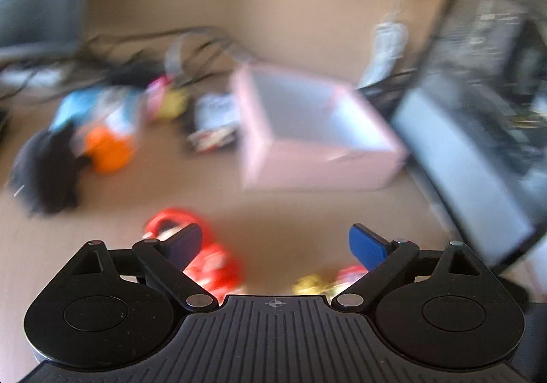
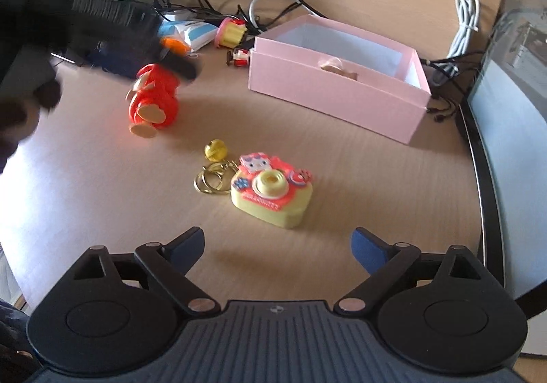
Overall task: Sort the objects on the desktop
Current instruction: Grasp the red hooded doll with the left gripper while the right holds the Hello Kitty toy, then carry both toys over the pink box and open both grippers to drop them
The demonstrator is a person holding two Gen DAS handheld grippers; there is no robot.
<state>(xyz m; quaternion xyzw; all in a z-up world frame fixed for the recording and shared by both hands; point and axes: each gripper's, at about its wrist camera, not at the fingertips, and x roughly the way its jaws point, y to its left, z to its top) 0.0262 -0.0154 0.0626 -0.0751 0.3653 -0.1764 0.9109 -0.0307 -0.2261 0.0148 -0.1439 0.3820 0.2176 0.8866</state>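
Both your claws are spread wide, holding nothing: left claw (image 1: 275, 244), right claw (image 2: 277, 244). Yellow plastic toy-camera keychain (image 2: 271, 190) sits centre frame on the wooden worktop (image 2: 342, 178), red plastic figure (image 2: 154, 99) upper left, open pink cardboard box (image 2: 338, 85) upper right.

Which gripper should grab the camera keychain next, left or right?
Right. The right gripper is open, with the camera keychain lying just ahead between its fingers. The left gripper sits over the red toy, farther from the keychain.
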